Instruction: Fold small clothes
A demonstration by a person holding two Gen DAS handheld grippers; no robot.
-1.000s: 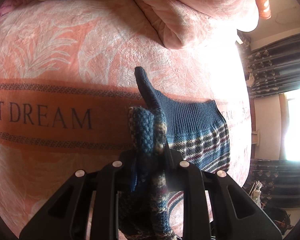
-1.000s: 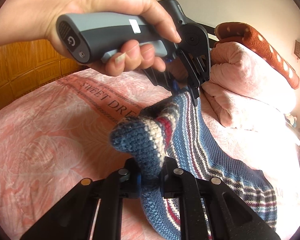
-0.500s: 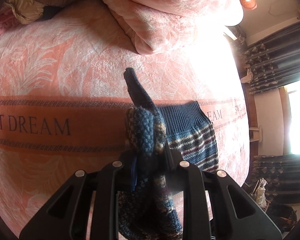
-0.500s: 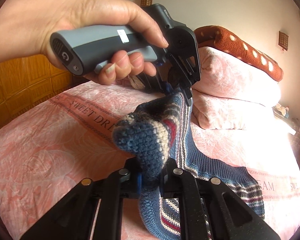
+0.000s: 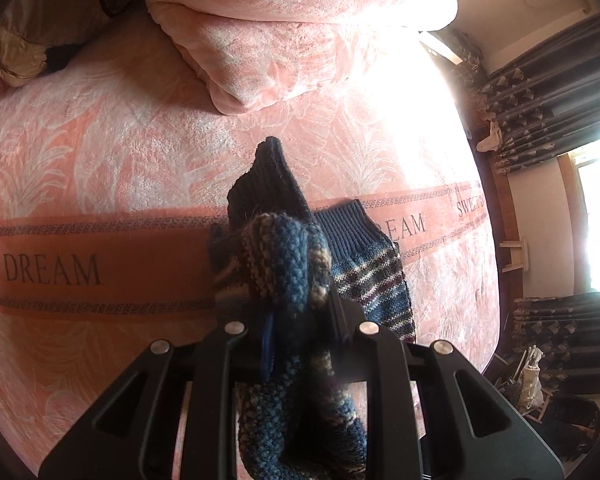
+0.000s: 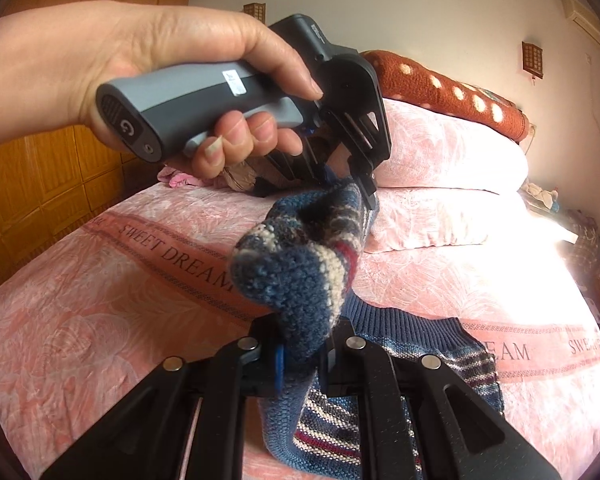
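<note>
1. Left gripper [image 5: 300,320] pinches a bunched edge of the blue knitted garment with cream and maroon stripes [image 5: 374,280]; a dark ribbed corner stands up just ahead of its fingers.
2. Right gripper [image 6: 300,354] is pressed together on another thick fold of the same garment.
3. A hand [image 6: 140,76] holds the left gripper's grey handle ahead of the right gripper.
4. The rest of the garment trails below both grippers onto the pink patterned bed [image 6: 100,320].
5. Folded pink quilt [image 5: 280,32] lies beyond.
</note>
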